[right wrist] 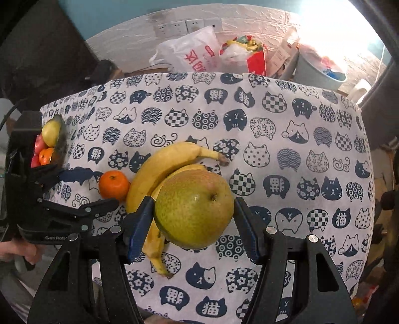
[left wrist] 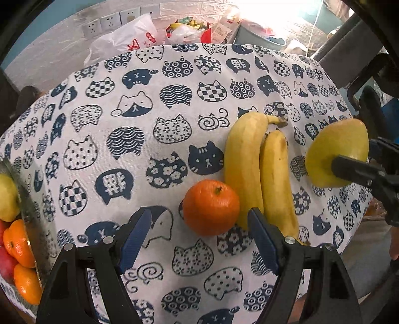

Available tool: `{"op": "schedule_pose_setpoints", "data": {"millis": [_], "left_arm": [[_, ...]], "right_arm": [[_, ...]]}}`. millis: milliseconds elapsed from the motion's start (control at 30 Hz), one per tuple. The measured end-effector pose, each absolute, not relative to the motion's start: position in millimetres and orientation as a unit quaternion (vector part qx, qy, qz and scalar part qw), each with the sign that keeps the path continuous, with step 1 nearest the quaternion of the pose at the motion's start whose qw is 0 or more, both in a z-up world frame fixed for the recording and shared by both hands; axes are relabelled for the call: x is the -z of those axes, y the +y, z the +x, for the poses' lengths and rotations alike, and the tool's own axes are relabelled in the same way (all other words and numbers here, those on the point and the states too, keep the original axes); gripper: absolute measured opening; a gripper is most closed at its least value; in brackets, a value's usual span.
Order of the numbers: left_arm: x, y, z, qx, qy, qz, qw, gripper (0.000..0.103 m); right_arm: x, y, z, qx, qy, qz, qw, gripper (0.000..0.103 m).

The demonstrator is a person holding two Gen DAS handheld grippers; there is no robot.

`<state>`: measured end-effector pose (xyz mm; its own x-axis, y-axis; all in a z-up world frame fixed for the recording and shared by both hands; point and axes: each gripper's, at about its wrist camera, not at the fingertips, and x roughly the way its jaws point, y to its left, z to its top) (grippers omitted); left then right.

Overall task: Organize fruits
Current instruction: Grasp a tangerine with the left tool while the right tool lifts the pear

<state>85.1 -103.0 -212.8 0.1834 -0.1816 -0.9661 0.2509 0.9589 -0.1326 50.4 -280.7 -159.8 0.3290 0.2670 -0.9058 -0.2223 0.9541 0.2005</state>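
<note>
Clamped between the right gripper point(right wrist: 193, 224) jaws, a pear point(right wrist: 194, 209) hides part of the bananas point(right wrist: 159, 169). Beside them sits an orange point(left wrist: 210, 208), before the left gripper point(left wrist: 199, 239) (jaws apart). Left of the bananas, the bowl point(left wrist: 27, 199) is cut off.

Tablecloth point(left wrist: 174, 154): white with navy cat-head prints filled with checks, dots, waves, flowers, rings, plus swirls and characters. Pear point(right wrist: 194, 209): yellow-green, fine brown speckle, faint red blush on top. Two bananas point(left wrist: 259, 174): yellow, brown stem tips, a few dark flecks. Orange point(left wrist: 210, 208): bright orange, glossy, small dark stem spot. Both grippers: black frames, blue ribbed pads point(left wrist: 136, 239). Bowl point(left wrist: 27, 206) fruit: orange, red, yellow-green. Wall point(right wrist: 249, 22): white brick texture below teal. Plastic bag point(right wrist: 192, 49): white, red print.
</note>
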Motion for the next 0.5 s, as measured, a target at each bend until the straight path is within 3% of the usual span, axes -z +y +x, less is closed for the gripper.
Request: {"op": "schedule_pose_setpoints", "data": {"millis": [100, 133, 300, 333, 500], "left_arm": [[215, -108, 89, 0.148, 0.621, 0.026, 0.769, 0.078], [215, -110, 90, 0.152, 0.621, 0.026, 0.769, 0.071], [214, -117, 88, 0.169, 0.616, 0.030, 0.769, 0.057], [213, -117, 88, 0.168, 0.612, 0.036, 0.772, 0.049], [211, -111, 90, 0.164, 0.611, 0.030, 0.774, 0.047]], "right_arm": [[162, -284, 52, -0.151, 0.561, 0.024, 0.814, 0.065], [163, -284, 53, -0.151, 0.562, 0.026, 0.813, 0.065], [168, -287, 55, -0.151, 0.566, 0.028, 0.810, 0.065], [168, -286, 56, -0.152, 0.566, 0.028, 0.810, 0.065], [166, -282, 58, -0.156, 0.563, 0.026, 0.811, 0.065]]}}
